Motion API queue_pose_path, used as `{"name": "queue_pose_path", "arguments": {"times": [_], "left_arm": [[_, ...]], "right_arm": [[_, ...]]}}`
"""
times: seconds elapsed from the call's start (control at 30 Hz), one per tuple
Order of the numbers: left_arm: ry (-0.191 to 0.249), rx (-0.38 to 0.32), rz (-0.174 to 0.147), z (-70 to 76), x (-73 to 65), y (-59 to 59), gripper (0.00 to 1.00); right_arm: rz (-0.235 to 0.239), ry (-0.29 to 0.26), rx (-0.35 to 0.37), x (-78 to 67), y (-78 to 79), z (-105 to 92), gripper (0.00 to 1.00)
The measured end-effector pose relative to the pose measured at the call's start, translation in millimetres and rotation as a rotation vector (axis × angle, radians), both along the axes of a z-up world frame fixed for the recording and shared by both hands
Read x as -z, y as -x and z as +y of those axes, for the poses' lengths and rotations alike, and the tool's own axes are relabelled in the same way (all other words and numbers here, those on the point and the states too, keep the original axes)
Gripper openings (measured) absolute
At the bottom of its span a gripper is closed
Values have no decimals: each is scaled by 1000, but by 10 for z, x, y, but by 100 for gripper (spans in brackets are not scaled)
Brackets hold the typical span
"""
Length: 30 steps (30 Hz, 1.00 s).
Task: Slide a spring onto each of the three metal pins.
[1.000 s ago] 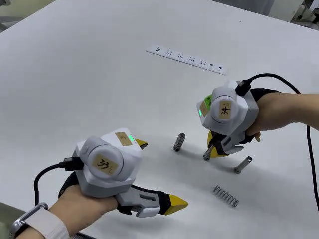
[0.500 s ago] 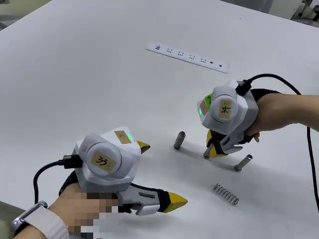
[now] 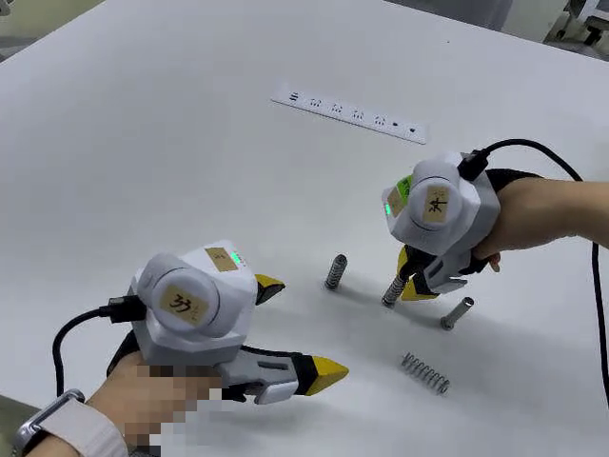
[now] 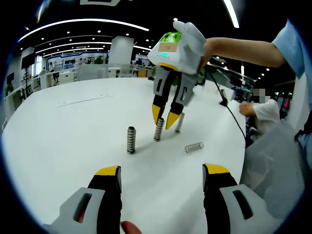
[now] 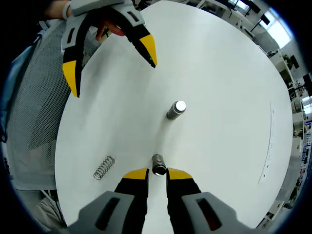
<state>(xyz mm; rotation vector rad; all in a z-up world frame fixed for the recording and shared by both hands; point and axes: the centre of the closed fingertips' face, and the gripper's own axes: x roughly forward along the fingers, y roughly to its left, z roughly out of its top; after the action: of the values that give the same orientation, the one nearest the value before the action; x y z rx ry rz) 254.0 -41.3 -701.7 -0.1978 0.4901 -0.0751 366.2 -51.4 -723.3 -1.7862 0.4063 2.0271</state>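
Pinched in the right gripper [image 5: 158, 173]: top of the spring [image 5: 159, 165] standing over the middle pin, well in from the table's [image 3: 143, 114] edges. Might topple that seemingly free-standing pin if tugged sideways on release, or drag the spring back off if lifted while clamped. Might also clip the bare pin [image 3: 458, 312] just beside. Leaves the loose spring [image 3: 424, 372] lying flat nearer the near edge. With the left gripper [image 3: 303, 327] wide apart and empty, low by the near edge.
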Motion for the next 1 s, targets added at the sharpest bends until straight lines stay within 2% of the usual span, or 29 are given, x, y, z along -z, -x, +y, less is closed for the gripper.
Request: {"name": "queue_pose_path", "arguments": {"times": [0.17, 0.23, 0.3, 0.43, 0.5, 0.6, 0.7, 0.73, 0.87, 0.9, 0.93, 1.0], "left_arm": [[-6, -1, 3, -4, -4, -4, 68], [-9, -6, -10, 13, -20, -7, 68], [9, -15, -24, 26, -40, -7, 69], [-13, -27, -36, 39, -76, -36, 72], [-1, -38, -33, 49, -71, -42, 78], [-10, -51, -22, 73, -54, -35, 88], [6, -67, -24, 79, -68, -35, 94], [7, -80, -21, 96, -66, -37, 99], [7, -86, -26, 102, -85, -30, 100], [13, -84, -36, 98, -101, -31, 100], [25, -87, -36, 93, -103, -31, 100], [23, -87, -36, 93, -103, -23, 100]], "right_arm": [[-4, -2, 11, -9, -24, -31, 15], [-5, -5, 17, -19, -40, -46, 15], [-3, -12, 24, -41, -40, -50, 15], [18, -23, 46, -77, -39, -60, 18], [42, -35, 64, -106, -17, -61, 23], [66, -59, 77, -149, 10, -58, 32], [89, -83, 99, -188, 33, -49, 42], [99, -97, 104, -213, 44, -32, 46], [111, -128, 121, -260, 58, -20, 63], [113, -136, 126, -265, 57, -26, 67], [114, -146, 128, -271, 53, -25, 70], [116, -167, 145, -302, 43, -36, 77]]}}
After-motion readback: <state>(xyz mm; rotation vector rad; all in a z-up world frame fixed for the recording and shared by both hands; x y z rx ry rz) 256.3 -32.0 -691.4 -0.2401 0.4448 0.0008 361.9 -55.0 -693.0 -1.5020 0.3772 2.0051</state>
